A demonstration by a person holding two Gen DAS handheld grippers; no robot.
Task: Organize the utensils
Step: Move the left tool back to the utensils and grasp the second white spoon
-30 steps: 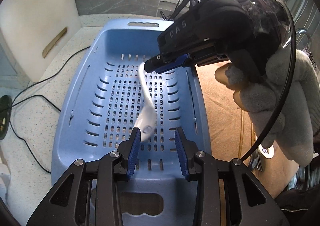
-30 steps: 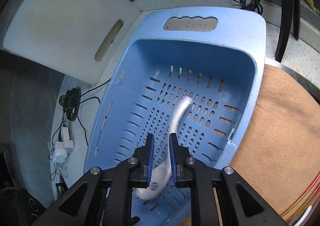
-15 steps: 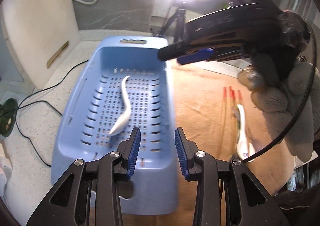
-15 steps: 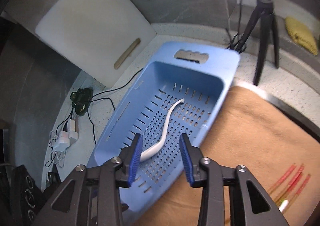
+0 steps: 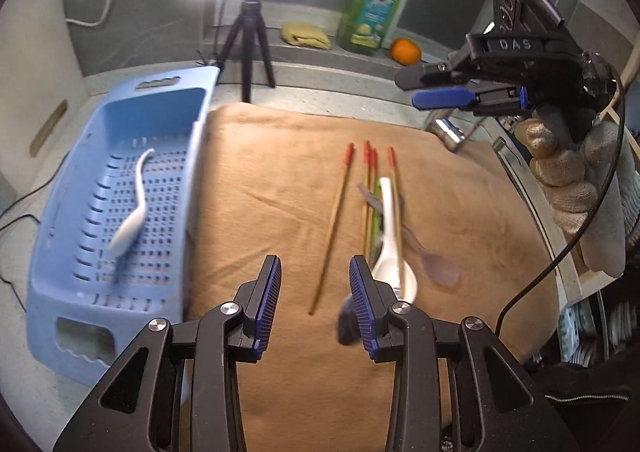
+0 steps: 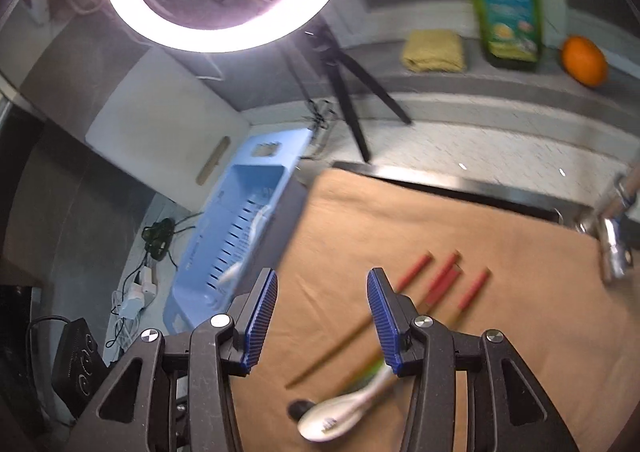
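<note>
One white spoon [image 5: 132, 208] already in the blue basket [image 5: 60, 220]. Left on the brown cloth [image 5: 280, 180]: second white spoon [image 5: 390, 236], red-tipped chopsticks [image 5: 338, 212], other utensils. Left gripper [image 5: 315, 292] and right gripper [image 6: 320, 316]: jaws released, empty.

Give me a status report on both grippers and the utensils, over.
Left gripper and right gripper: jaws open, empty. One white spoon in blue basket. Second spoon and chopsticks on brown cloth. Nothing in the way.

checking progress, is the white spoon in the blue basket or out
In. One white spoon lies on the blue basket floor; another white spoon remains on the cloth.
</note>
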